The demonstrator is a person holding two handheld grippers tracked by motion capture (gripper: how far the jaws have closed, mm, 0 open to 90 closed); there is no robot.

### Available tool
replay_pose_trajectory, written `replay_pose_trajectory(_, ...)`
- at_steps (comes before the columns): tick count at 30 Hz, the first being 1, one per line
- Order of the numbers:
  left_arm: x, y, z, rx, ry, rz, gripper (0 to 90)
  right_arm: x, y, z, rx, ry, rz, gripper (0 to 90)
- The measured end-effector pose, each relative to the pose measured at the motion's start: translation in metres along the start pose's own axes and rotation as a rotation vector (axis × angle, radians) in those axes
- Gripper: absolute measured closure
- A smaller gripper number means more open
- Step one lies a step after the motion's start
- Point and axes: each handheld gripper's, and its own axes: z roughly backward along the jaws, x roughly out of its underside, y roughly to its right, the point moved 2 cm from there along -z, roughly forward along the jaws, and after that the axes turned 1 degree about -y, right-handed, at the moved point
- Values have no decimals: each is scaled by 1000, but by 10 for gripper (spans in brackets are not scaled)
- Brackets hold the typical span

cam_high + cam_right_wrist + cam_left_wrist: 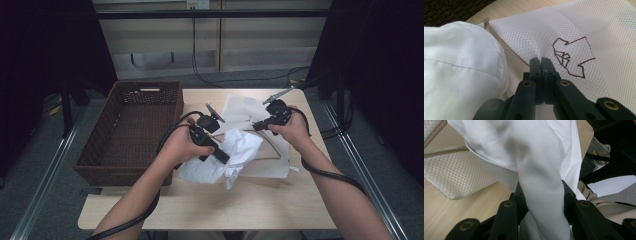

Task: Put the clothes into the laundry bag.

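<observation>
A brown wicker basket (131,131) is sitting along the tabletop's left edge. The mesh laundry bag (245,112) is lying mid-table, right gripper (541,60) pinching its fabric tight. Left gripper (223,156) is clamping the white shirt (227,155) beside it.

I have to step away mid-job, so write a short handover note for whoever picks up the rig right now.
Left tongs: shut on a bunched fold of the white shirt, which is lifted partly off the table.
Right tongs: shut on a pinch of the mesh laundry bag, beside its embroidered shirt logo.
Positions: bag lies flat on the wooden table; the shirt sits on its near left part, by the zipper edge. The wicker basket stands at the table's left.
Done: both items gripped.
Left: probably hold the bag open, feed the shirt in, zip it. The pictures do not show whether the zipper is open.
</observation>
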Motion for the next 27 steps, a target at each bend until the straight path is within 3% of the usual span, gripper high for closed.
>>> replay_pose_trajectory(10, -1, 0, -10, 12, -7, 3, 676, -4, -1, 4, -8, 12, 3, 900)
replay_pose_trajectory(27, -4, -8, -26, -11, -28, 16, 676, -6, -5, 3, -25, 19, 12, 900)
